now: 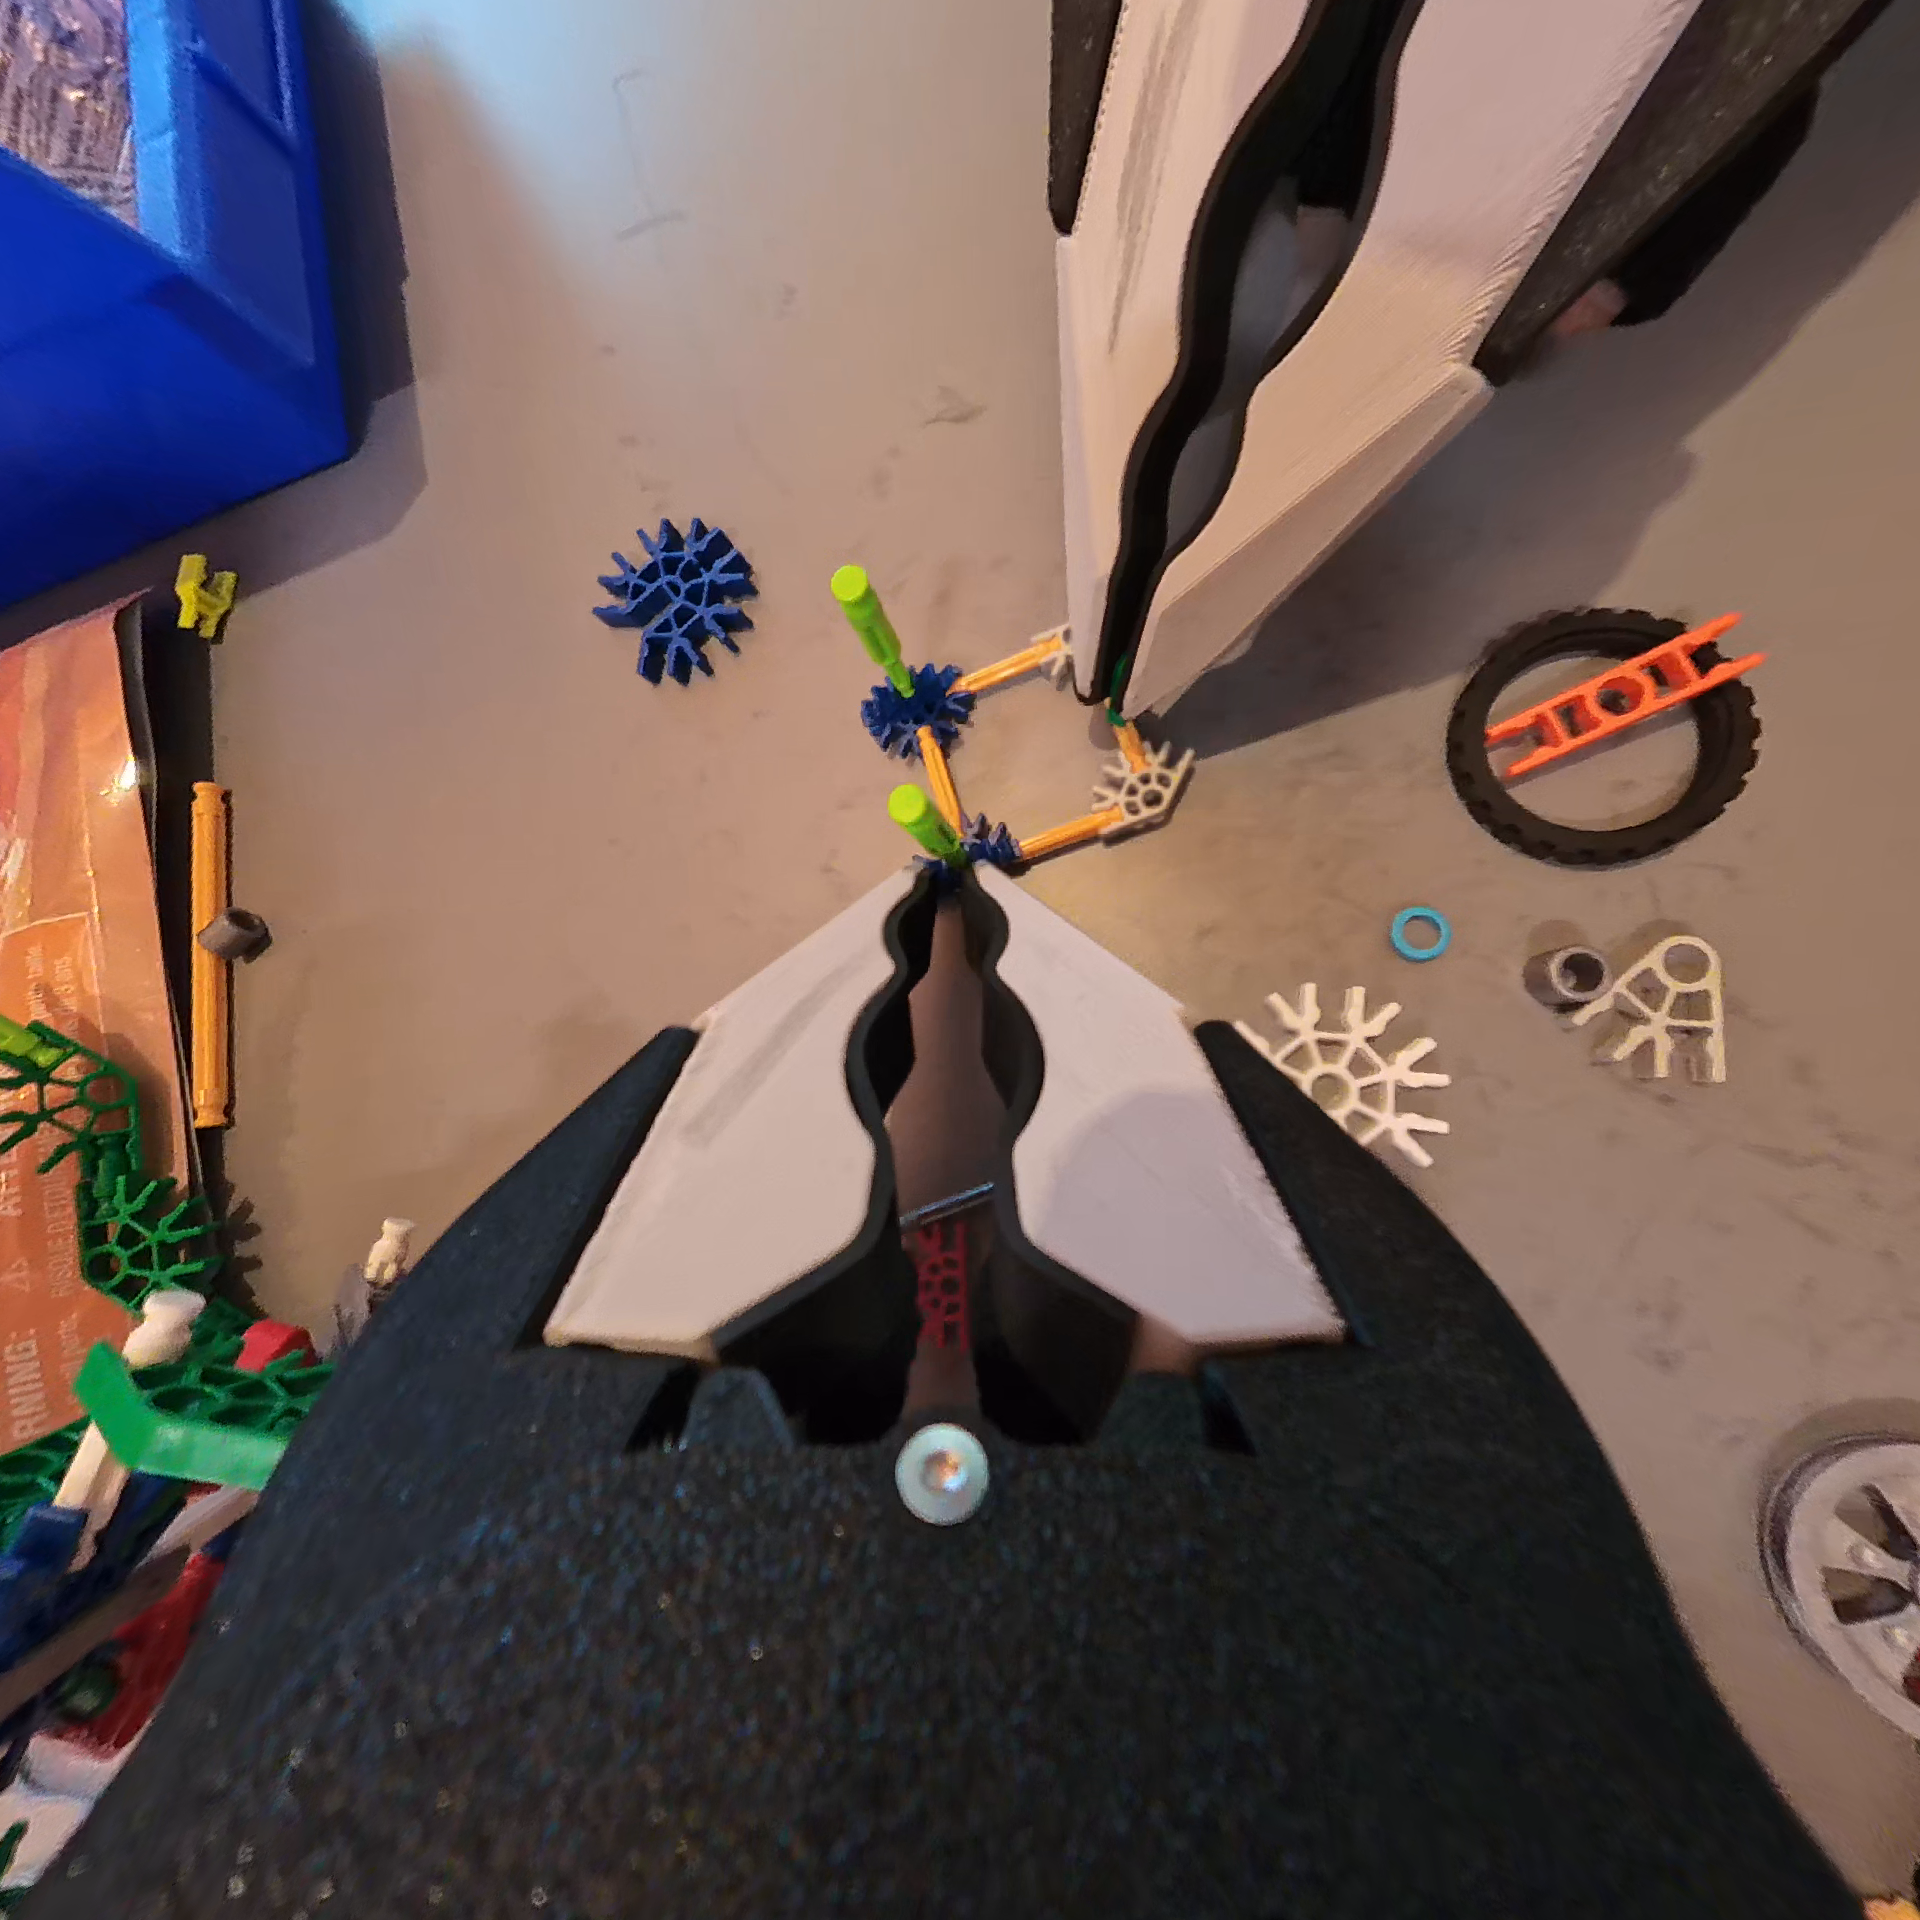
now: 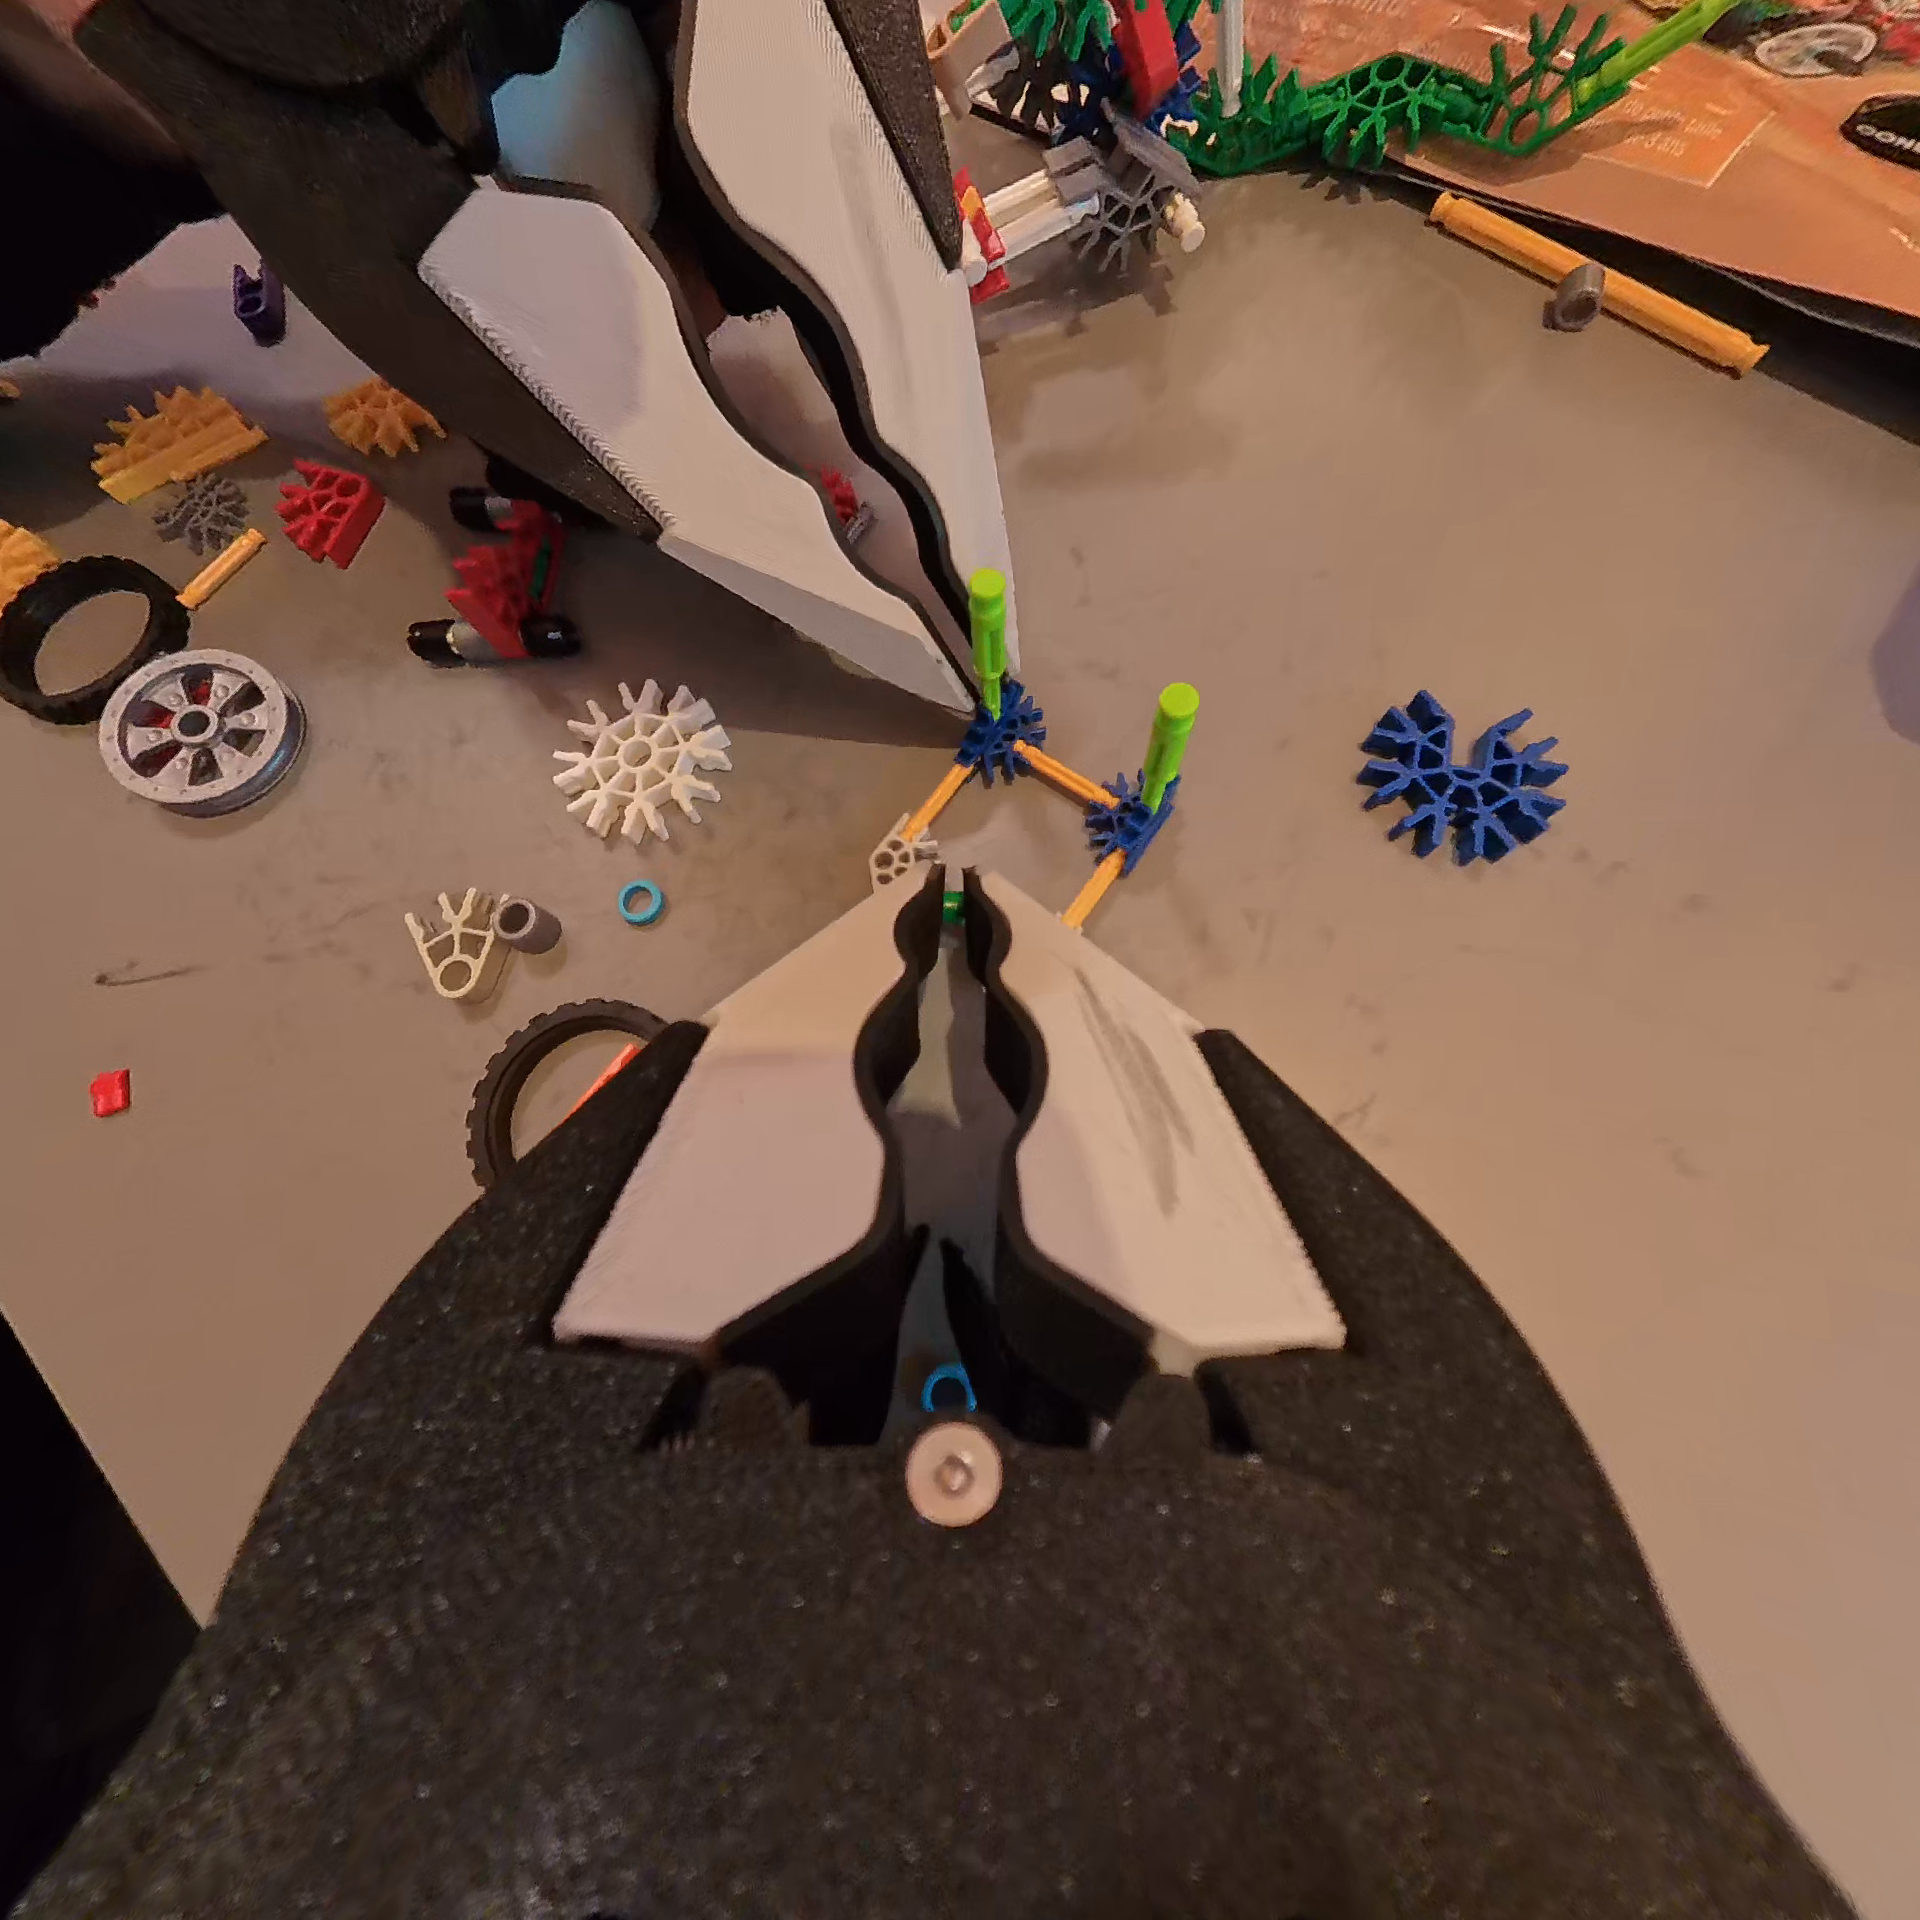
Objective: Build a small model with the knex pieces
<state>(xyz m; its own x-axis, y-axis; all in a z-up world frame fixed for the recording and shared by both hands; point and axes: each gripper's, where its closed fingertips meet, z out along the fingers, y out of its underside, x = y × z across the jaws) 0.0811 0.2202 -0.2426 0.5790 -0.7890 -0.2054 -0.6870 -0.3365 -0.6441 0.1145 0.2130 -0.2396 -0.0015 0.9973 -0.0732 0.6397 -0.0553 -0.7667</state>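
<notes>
A small square frame of short orange rods (image 1: 1065, 831) lies on the grey table. It has two blue connectors (image 1: 917, 712), two whitish connectors (image 1: 1143, 790) and two upright lime rods (image 1: 868, 623). My left gripper (image 1: 940, 883) is shut on the near blue connector (image 1: 982, 844), at the foot of a lime rod; the right wrist view shows its tips there (image 2: 982, 701). My right gripper (image 2: 948, 883) is shut on a short dark green rod (image 2: 951, 904) at the frame's opposite side, between the whitish connectors. It enters the left wrist view from above (image 1: 1110, 707).
A loose blue connector (image 1: 675, 613) lies left of the frame. A white snowflake connector (image 1: 1351, 1075), a cyan ring (image 1: 1420, 932) and a black tyre (image 1: 1605, 831) holding an orange piece lie to the right. A blue bin (image 1: 156, 364), a booklet (image 1: 73, 883) and a green model (image 2: 1382, 94) stand at the table's side. About 4 centimeters separates my left fingertips from my right. My left gripper's tips are some 20 centimeters from the green model (image 2: 1382, 94). It turns up in the left wrist view (image 1: 134, 1247) as well.
</notes>
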